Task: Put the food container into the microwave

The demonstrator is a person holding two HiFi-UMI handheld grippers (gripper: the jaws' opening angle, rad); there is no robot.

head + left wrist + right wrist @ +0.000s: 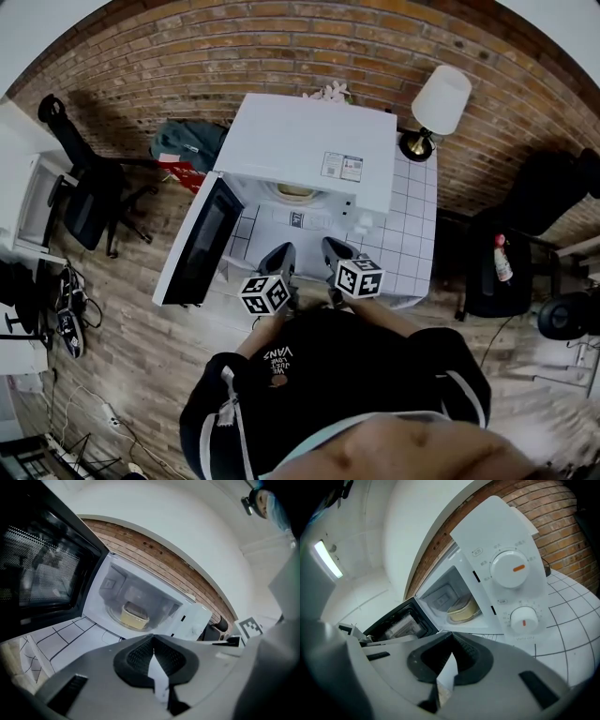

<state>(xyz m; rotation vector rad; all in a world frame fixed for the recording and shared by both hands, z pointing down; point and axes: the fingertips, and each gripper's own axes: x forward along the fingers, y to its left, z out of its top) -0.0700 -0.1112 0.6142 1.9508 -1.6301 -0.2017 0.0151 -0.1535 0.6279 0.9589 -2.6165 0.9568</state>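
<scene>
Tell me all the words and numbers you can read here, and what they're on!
"WE JUST LOVE VANS", upside down: print on the person's black shirt.
Sticker on the microwave top: too small to read.
Marks round the dials: too blurred to read.
Bottle label: too small to read.

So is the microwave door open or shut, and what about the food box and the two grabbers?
Microwave door: swung wide open.
Food container: sitting upright inside the microwave.
Left gripper: shut, holding nothing.
Right gripper: shut, holding nothing.
</scene>
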